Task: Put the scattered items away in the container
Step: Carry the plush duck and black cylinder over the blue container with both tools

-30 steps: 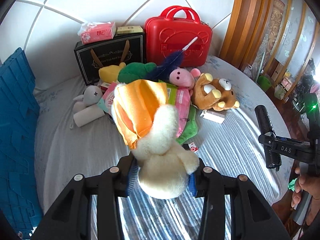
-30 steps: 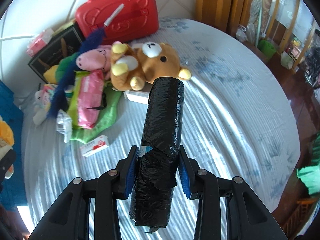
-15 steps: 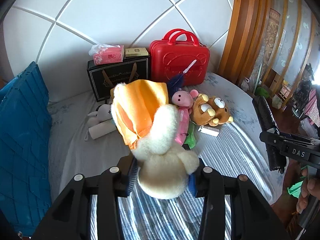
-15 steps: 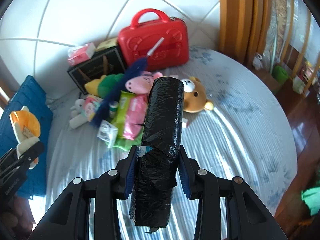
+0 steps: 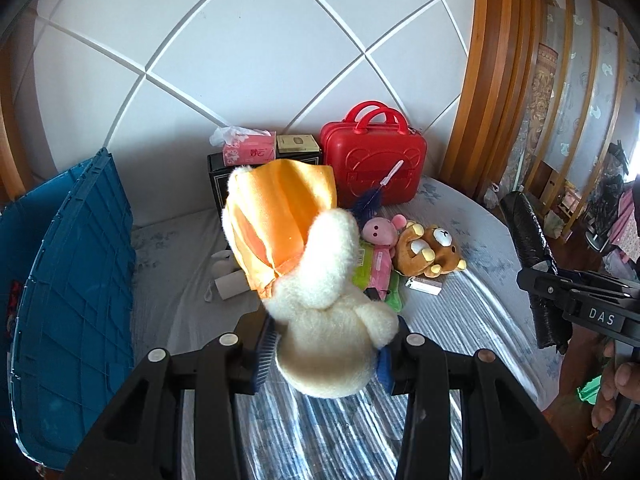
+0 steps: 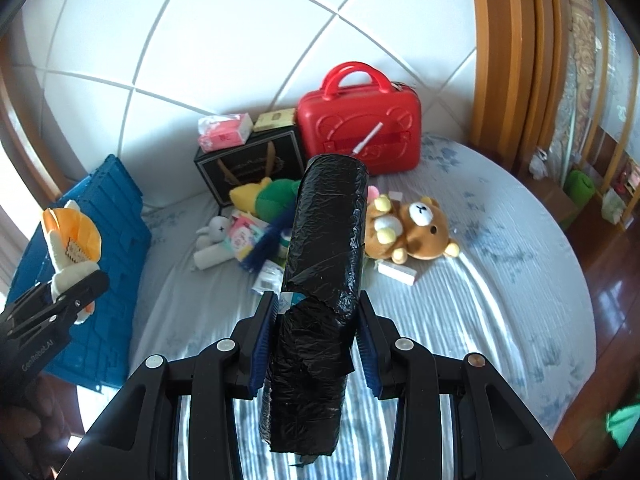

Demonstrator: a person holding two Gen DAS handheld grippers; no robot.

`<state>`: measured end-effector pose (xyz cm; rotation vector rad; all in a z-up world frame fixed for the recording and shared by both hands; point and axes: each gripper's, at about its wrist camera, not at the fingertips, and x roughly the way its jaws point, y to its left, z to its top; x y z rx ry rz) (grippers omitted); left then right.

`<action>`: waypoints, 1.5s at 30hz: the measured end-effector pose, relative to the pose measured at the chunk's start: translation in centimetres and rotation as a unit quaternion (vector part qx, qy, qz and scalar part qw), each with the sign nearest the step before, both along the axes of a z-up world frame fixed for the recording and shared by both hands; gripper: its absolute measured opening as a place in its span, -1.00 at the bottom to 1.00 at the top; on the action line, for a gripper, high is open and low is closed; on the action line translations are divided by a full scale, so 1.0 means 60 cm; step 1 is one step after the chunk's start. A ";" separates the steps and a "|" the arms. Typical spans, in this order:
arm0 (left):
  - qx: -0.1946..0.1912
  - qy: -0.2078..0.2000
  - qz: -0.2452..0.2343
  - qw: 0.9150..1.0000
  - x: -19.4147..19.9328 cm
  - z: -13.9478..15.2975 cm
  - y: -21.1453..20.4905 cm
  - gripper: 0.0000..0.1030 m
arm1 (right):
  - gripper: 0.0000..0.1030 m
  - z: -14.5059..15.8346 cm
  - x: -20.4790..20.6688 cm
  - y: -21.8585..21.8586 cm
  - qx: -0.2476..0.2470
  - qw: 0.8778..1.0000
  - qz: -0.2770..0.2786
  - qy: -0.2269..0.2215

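At far left the blue crate stands at the edge of the bed; its inside cannot be seen from here. Just right of it, the left gripper has its fingers pinching the cream plush toy by its body, the toy's long axis running up and away from the camera, its orange cloth part topmost. At the middle of the bed lies the scattered pile: a small white bunny, a green and yellow plush, a pink pig and a brown bear, with a black gift box and a red case behind them, both closed. On the right, the right gripper has its fingers clamped on the black roll, whose long axis points forward along the fingers and slightly upward. Compared with a second ago, both grippers have risen: the bed looks farther off and more of the padded wall shows.
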<state>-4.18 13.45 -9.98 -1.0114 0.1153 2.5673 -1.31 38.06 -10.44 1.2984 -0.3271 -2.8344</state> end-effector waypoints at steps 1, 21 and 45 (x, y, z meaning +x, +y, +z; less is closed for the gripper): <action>0.000 0.001 0.001 1.000 0.002 0.004 -0.009 -0.21 | -0.29 0.002 0.001 -0.007 -0.001 1.000 0.001 0.001; 0.018 0.026 0.035 0.999 -0.015 0.059 -0.169 -0.21 | -0.29 0.079 -0.008 -0.183 -0.001 0.998 0.045 0.032; 0.036 0.049 0.104 0.993 -0.031 0.111 -0.376 -0.21 | -0.29 0.150 -0.053 -0.391 0.012 0.990 0.130 0.053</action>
